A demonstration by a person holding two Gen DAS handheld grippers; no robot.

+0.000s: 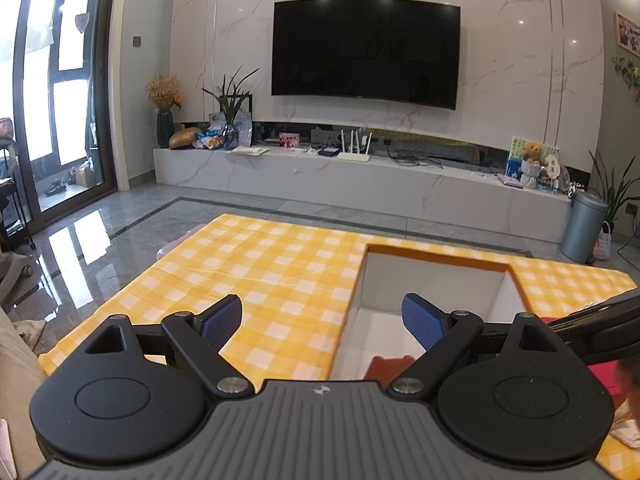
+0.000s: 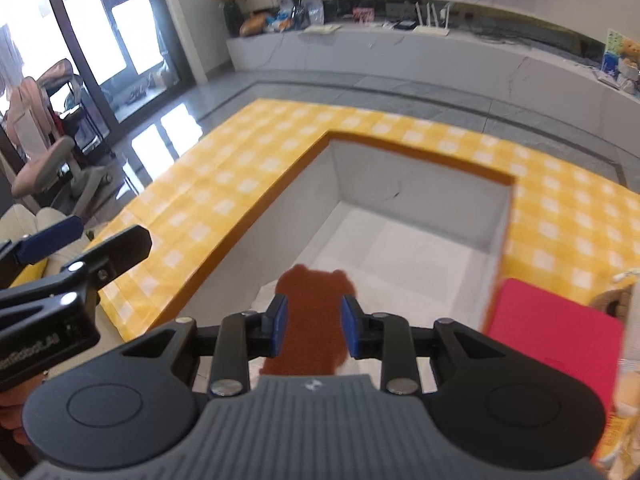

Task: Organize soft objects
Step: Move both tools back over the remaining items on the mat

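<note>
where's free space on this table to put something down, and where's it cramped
Free: the yellow checked cloth left of the white box, and the strip beyond its far rim. Inside the box, the floor past the brown soft piece is bare. Crowded: right of the box, by the pink cloth.

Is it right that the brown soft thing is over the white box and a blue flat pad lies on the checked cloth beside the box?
Not quite: the flat pad beside the white box is pink-red, not blue, as the right wrist view shows. The brown soft thing is indeed over the box.
</note>
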